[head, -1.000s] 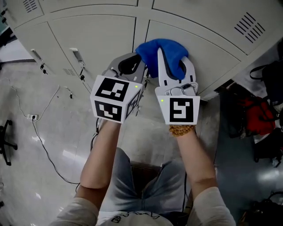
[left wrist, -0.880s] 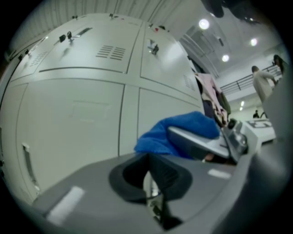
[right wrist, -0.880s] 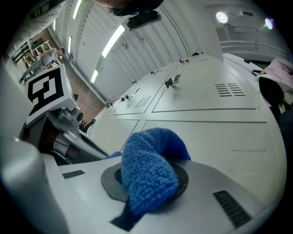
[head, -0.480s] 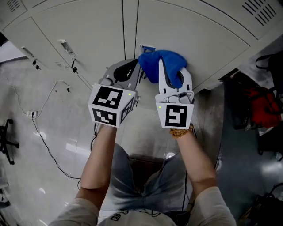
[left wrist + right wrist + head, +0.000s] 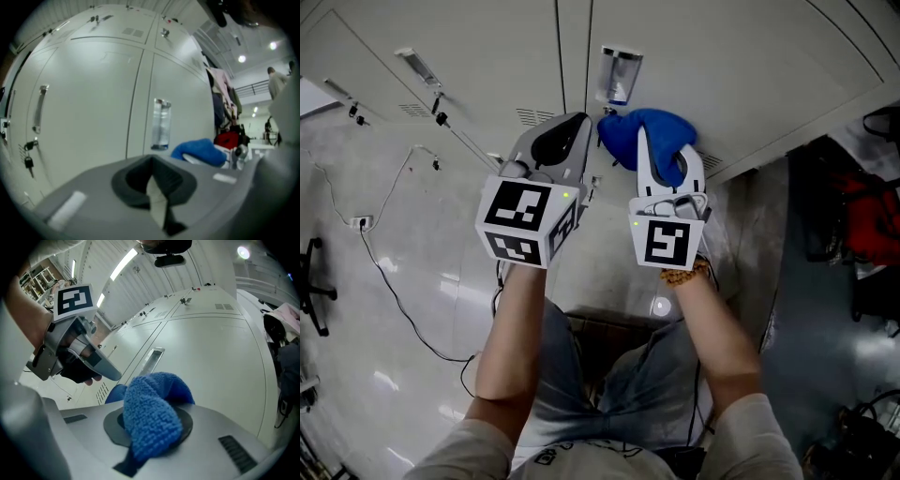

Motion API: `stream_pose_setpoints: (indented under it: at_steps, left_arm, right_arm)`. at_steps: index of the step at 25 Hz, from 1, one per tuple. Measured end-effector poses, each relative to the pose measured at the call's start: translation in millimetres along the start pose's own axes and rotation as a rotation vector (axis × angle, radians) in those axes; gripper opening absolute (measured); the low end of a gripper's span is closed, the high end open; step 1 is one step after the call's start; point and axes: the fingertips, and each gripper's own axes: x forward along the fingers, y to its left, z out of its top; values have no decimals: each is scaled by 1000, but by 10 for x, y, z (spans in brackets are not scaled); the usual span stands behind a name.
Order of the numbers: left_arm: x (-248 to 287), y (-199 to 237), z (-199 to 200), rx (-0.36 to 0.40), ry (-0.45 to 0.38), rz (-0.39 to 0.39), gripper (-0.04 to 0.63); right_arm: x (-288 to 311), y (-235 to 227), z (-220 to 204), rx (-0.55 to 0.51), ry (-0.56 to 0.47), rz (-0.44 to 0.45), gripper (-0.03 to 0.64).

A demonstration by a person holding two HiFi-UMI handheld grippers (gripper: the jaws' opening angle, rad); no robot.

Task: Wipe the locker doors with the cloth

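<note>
- The right gripper (image 5: 151, 430) has its fingers (image 5: 641, 155) clamped on the blue cloth (image 5: 152, 413), bunched forward so that fabric rather than plastic meets the metal.
- At upper centre of the head view the cloth seems to rest against the pale locker door (image 5: 741, 66), just below its recessed handle (image 5: 619, 73).
- The left gripper (image 5: 567, 131) hangs beside it, fingers closed on nothing, probably just keeping clear.
- The cloth looks thick, nubby and soft.
</note>
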Motion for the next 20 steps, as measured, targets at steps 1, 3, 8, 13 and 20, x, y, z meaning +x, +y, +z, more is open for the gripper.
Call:
stream_pose_setpoints:
  at_steps: [1, 3, 8, 13, 20]
  left_arm:
    - [-5, 12, -25, -7, -2, 4, 3]
    - [-14, 31, -81, -23, -5, 11, 3]
    - [-28, 65, -255, -45, 10, 22, 3]
    - [-31, 78, -352, -52, 21, 27, 3]
    - [-5, -57, -318, -46, 7, 4, 3]
  right_arm:
    - [1, 43, -53, -4, 10, 7, 32]
    - [14, 144, -151, -14, 29, 25, 32]
    - [116, 411, -281, -24, 39, 67, 32]
    - [149, 623, -482, -50, 72, 104, 32]
    - [-49, 527, -821, -76, 153, 102, 32]
